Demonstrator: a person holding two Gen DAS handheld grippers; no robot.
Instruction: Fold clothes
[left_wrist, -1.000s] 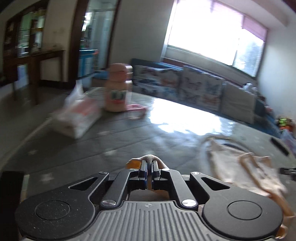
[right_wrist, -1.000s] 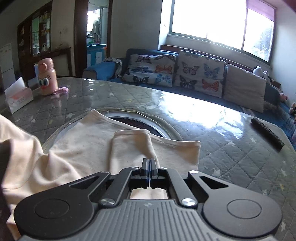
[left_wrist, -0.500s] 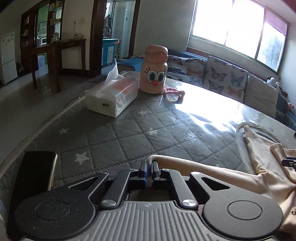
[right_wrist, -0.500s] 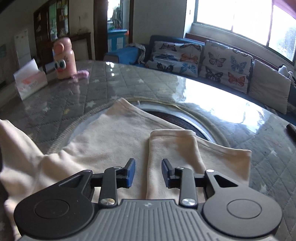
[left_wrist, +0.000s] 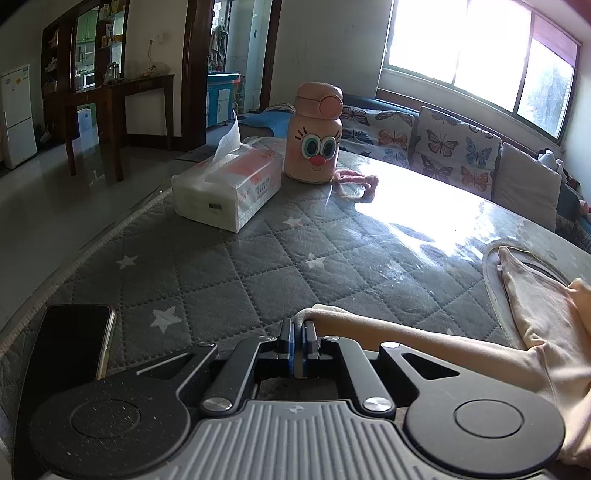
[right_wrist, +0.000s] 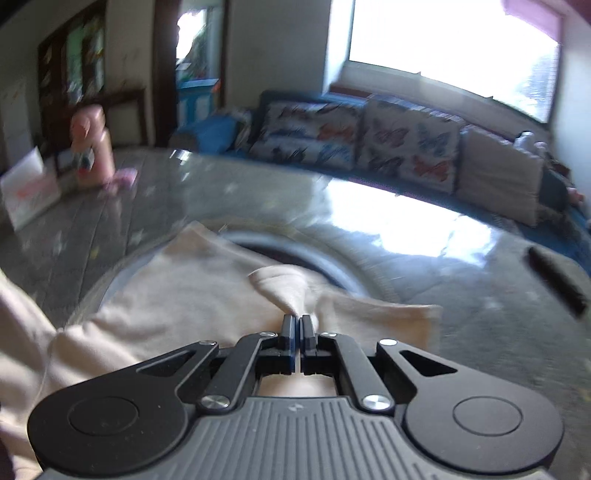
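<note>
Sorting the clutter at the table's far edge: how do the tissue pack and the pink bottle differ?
The tissue pack is white, soft and boxy, lying flat with a tissue sticking up. The pink bottle is round, stands upright and taller, and has a cartoon face. The two stand side by side on the grey quilted table cover.

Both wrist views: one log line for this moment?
task: fold clothes | left claw: shut on garment edge | right claw: shut on sleeve | garment on table | right view blurred
</note>
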